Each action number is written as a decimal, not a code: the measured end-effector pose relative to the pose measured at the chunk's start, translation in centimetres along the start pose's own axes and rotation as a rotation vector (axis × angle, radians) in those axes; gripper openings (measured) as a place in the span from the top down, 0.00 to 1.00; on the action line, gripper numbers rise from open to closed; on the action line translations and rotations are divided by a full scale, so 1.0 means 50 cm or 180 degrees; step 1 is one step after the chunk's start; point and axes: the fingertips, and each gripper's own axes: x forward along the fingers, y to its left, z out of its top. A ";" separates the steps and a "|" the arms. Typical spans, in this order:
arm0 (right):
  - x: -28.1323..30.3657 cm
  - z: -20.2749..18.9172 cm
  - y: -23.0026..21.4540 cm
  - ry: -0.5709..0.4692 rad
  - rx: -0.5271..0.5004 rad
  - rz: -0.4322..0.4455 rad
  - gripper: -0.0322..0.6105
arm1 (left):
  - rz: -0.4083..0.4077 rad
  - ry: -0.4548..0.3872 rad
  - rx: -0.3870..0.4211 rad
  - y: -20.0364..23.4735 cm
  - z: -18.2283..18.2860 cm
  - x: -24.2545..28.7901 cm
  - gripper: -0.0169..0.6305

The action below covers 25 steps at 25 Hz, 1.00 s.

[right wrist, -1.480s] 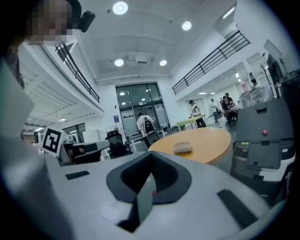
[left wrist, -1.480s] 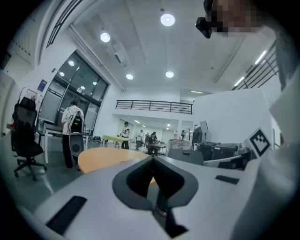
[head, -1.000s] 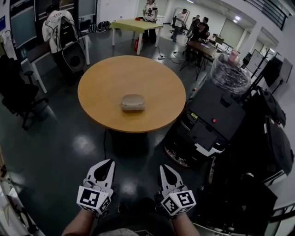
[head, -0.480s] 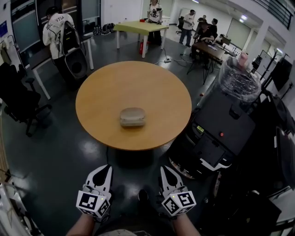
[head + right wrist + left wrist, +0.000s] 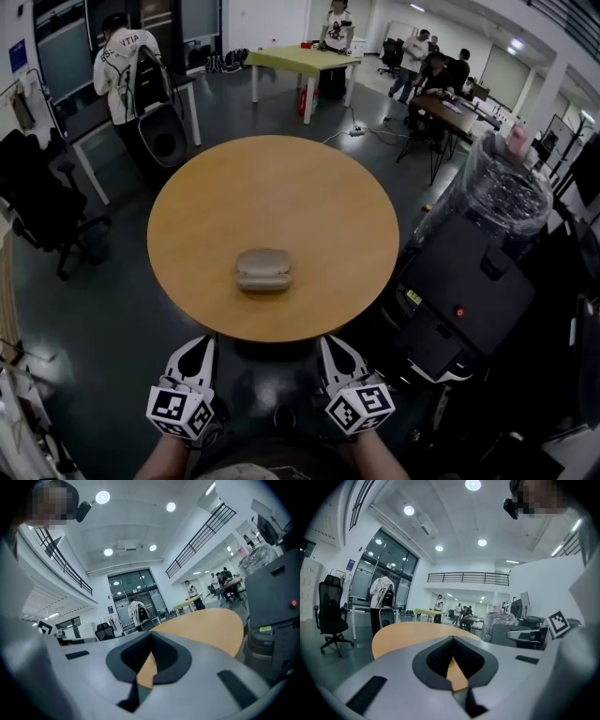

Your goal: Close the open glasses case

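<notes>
A beige glasses case [image 5: 262, 270] lies on the round wooden table [image 5: 281, 202], a little toward its near edge. A dark seam runs along its front; whether the lid stands ajar is too small to tell. Both grippers hang low in the head view, just short of the table's near rim and well apart from the case. My left gripper [image 5: 207, 340] is shut and holds nothing. My right gripper [image 5: 327, 339] is shut and empty too. In the left gripper view the jaws [image 5: 452, 638] meet at their tips over the table top, and likewise in the right gripper view [image 5: 151, 633]. Neither gripper view shows the case.
A black machine cart [image 5: 473, 291] with a plastic-wrapped bundle [image 5: 502, 192] stands close to the table's right side. A black office chair [image 5: 37, 202] is at the left. A person in white [image 5: 122, 61] stands at the back left; a green table [image 5: 305, 61] and more people are farther back.
The table and case have come closer and lower in the head view. Both grippers stay shut and now sit just below the table's near rim.
</notes>
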 end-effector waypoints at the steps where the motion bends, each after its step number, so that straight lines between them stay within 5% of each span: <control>1: 0.010 0.000 -0.014 0.0025 0.0015 0.0015 0.97 | 0.0030 0.0015 -0.0014 0.004 -0.003 0.014 0.96; 14: 0.172 -0.020 -0.055 0.0299 -0.0073 -0.0029 0.97 | -0.0094 0.0183 -0.0057 0.091 -0.008 0.176 0.96; 25: 0.360 0.001 -0.100 0.0380 -0.0112 -0.0497 0.97 | -0.0711 0.0920 0.0189 0.184 -0.134 0.389 0.96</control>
